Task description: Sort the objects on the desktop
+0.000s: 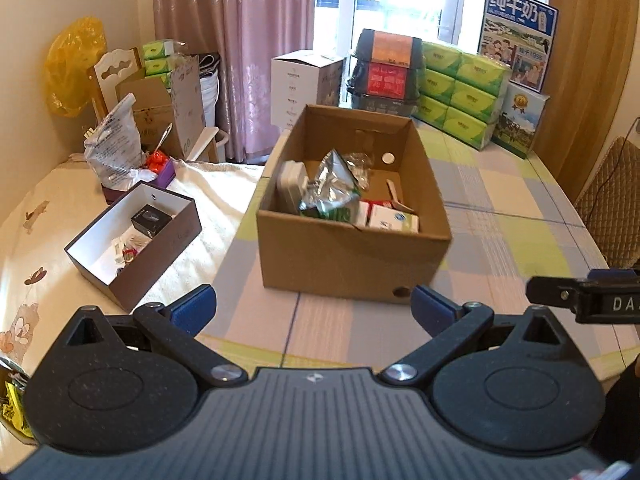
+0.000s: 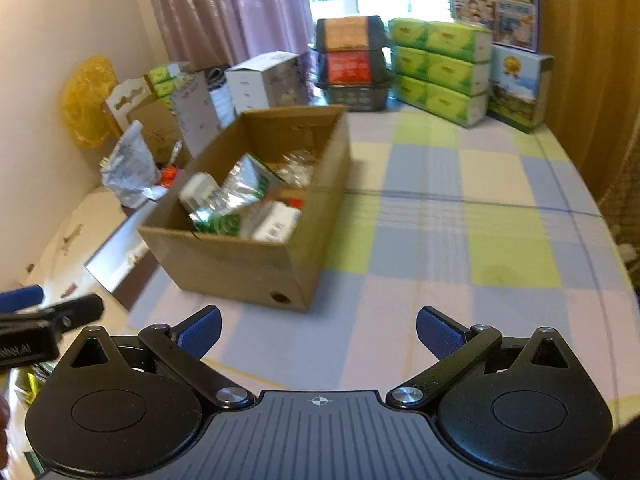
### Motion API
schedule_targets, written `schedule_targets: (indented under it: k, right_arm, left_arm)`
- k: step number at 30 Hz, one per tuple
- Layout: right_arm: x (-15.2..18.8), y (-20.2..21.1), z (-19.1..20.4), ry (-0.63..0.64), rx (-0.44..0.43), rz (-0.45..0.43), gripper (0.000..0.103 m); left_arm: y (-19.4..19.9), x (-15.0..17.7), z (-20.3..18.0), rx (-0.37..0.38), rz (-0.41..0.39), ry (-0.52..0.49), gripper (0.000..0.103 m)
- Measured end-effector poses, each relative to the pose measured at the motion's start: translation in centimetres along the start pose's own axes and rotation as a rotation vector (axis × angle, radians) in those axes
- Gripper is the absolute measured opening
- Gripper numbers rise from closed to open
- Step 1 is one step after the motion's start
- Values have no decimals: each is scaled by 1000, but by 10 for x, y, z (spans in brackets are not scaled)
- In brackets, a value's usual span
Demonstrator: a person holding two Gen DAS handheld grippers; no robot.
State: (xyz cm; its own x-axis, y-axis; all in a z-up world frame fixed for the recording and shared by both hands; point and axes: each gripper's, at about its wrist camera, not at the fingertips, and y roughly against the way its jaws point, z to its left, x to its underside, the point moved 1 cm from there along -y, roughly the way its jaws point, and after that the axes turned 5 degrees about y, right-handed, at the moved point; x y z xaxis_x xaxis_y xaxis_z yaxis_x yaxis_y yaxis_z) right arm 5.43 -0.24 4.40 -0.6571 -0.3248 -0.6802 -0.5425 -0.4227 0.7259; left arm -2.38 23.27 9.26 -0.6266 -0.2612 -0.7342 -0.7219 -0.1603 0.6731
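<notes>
Checked cloth in pale green, blue and pink covers the table [image 1: 500, 216] under my two grippers, with a pink curtain [image 1: 240, 40] and a bright window at the far end. I see my left gripper [image 1: 314, 308] released, its blue pads spread wide with nothing between them, hovering near the front wall of the cardboard box [image 1: 352, 256]. My right gripper [image 2: 318, 330] is likewise spread and empty, over bare cloth to the right of that box; its tip shows at the right edge of the left view.

Inside the cardboard box lie a crumpled foil bag [image 1: 330, 188], a white carton [image 1: 394, 218] at the near wall and a small white cap [image 1: 388, 157] farther back. Left of it, on a cream cloth, sits a shallow grey box [image 1: 136, 240] holding a small black case [image 1: 151, 220] and some tiny items I cannot make out. Stacked green tissue packs [image 1: 460, 88] stand against the far right.
</notes>
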Motion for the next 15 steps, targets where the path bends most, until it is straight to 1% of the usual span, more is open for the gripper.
schedule_targets:
  k: [7,11,15]
  right_arm:
    - [39,25,-24,-36,83,28,101]
    - [57,37,-36,-58,104,44,101]
    - [67,50,-46,-83,123,43,101]
  left_arm:
    - [12,16,-24,6,3,-28,102]
    - [16,19,-37,12,-1,-46,102]
    - [21,22,-48,18,-5,-65,102]
